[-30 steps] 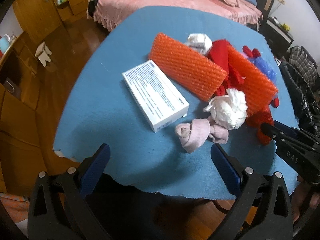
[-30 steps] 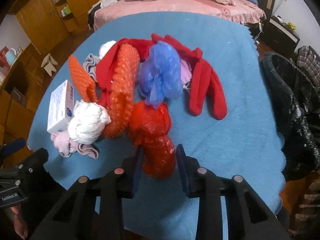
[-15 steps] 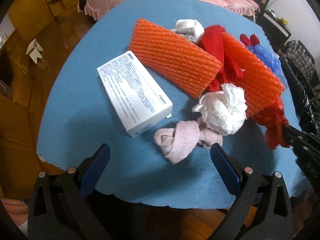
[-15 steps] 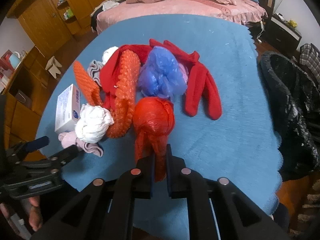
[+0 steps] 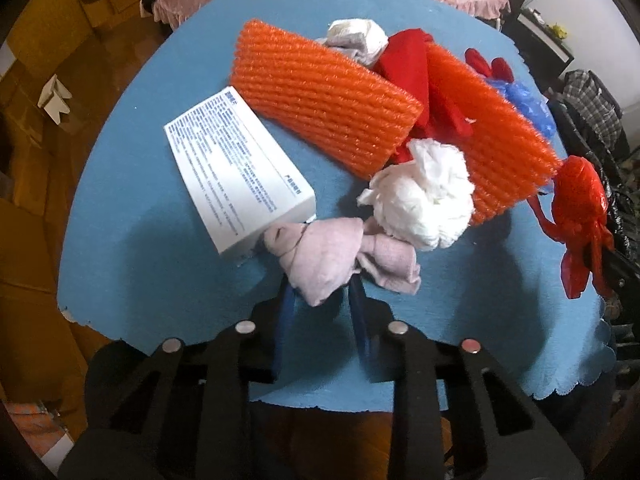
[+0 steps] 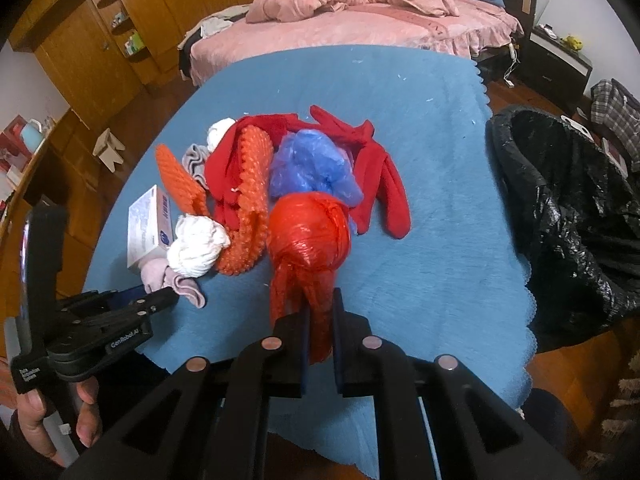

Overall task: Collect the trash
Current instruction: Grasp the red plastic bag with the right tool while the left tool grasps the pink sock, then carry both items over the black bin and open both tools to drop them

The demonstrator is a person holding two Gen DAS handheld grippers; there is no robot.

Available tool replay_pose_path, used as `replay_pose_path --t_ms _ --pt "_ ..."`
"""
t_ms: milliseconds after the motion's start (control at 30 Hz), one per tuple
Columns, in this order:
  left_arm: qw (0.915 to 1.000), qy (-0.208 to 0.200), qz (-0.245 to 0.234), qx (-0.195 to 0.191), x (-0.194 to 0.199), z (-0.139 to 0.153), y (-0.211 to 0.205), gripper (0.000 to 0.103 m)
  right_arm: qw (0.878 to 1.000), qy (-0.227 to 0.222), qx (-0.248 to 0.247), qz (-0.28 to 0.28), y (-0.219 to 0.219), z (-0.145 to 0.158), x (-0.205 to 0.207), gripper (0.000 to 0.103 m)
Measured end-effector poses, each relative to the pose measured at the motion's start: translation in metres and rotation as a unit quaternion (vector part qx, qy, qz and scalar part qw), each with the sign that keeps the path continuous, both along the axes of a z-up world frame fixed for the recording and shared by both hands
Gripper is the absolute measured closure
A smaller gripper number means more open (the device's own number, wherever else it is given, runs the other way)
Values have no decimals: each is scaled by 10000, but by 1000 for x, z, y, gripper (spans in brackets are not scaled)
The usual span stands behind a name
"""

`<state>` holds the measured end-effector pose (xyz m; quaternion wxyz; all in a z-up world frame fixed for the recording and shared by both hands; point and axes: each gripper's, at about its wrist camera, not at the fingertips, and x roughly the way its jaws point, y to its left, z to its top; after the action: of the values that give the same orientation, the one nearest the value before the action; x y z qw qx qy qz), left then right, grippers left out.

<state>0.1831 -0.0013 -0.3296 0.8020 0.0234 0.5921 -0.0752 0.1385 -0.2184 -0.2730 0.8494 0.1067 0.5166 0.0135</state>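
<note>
A pile of trash lies on the blue tablecloth (image 5: 120, 208). My left gripper (image 5: 322, 294) is shut on a pale pink cloth wad (image 5: 324, 258), also seen in the right wrist view (image 6: 168, 276). My right gripper (image 6: 320, 312) is shut on the tail of a red plastic bag (image 6: 308, 232), lifted above the table; the bag also shows in the left wrist view (image 5: 580, 216). Beside them lie a white paper wad (image 5: 424, 200), a white box (image 5: 236, 164), orange foam nets (image 5: 324, 96), a blue plastic bag (image 6: 312, 168) and red cloth (image 6: 380, 184).
A bin lined with a black bag (image 6: 572, 208) stands off the table's right edge. A pink bed (image 6: 360, 20) lies behind the table, wooden cabinets (image 6: 100, 40) at the left. A small white stool (image 6: 110, 152) stands on the wooden floor.
My left gripper moved forward and closed on the pink cloth wad. My right gripper closed on the red bag and lifted it off the table.
</note>
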Motion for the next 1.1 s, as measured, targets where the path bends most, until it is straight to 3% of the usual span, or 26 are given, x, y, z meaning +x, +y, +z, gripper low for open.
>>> replay_pose_path --t_ms 533,1100 --pt "9984 -558 -80 -12 -24 65 -8 80 9981 -448 -97 -411 -27 46 -28 94" --pt "9949 -896 -459 6 -30 96 -54 80 9938 -702 -166 -851 -69 69 -43 94"
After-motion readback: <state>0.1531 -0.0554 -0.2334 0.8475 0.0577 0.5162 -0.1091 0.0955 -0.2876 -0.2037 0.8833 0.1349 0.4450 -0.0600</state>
